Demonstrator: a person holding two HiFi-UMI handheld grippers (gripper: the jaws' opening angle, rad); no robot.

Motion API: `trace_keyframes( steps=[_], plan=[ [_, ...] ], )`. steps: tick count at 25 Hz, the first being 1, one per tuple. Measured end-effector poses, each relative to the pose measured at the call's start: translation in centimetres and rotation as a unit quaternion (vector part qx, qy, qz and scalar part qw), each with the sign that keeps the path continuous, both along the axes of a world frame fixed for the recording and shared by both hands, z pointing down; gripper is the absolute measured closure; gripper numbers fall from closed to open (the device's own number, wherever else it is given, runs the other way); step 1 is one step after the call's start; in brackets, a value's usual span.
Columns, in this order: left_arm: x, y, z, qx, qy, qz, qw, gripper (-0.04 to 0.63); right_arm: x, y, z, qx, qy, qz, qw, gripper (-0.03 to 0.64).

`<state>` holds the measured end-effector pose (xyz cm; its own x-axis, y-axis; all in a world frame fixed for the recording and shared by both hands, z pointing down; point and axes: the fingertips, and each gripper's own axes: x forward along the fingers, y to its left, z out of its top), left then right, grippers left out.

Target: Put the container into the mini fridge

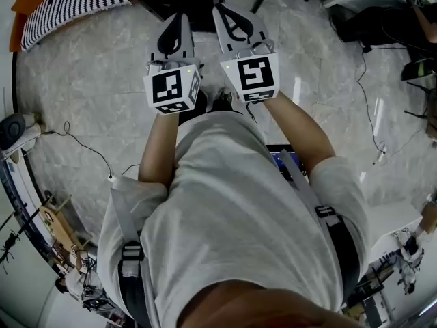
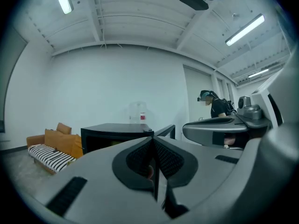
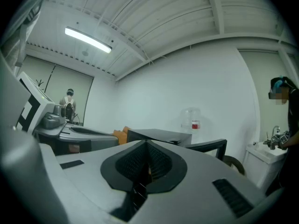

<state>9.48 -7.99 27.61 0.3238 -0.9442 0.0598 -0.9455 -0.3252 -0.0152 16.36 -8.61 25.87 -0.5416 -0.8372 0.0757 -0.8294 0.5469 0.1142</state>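
A black mini fridge (image 2: 117,134) stands ahead with its door (image 2: 166,130) swung open; it also shows in the right gripper view (image 3: 159,135). A clear container with a red label (image 2: 138,113) appears to stand on its top, toward the back (image 3: 192,120). In the head view both grippers are held level side by side in front of the person, pointing at the fridge's dark edge (image 1: 198,5). My left gripper (image 1: 175,26) is shut with nothing in it (image 2: 154,164). The right gripper (image 1: 232,18) is likewise shut and empty (image 3: 147,164).
An orange sofa with a striped cushion (image 2: 51,148) sits left of the fridge (image 1: 68,2). A white unit (image 3: 261,160) stands to the right. Other people (image 2: 217,106) are in the background. Cables (image 1: 372,101) run over the marble floor.
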Motion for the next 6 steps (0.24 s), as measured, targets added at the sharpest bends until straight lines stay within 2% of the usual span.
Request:
trace_keyframes(
  steps=[6],
  plan=[
    [3.3,-0.1,0.4,-0.005,0.004,0.024,0.9997,0.583,3.6,0.0,0.4,-0.007,-0.006,0.025,1.000,0.580]
  ],
)
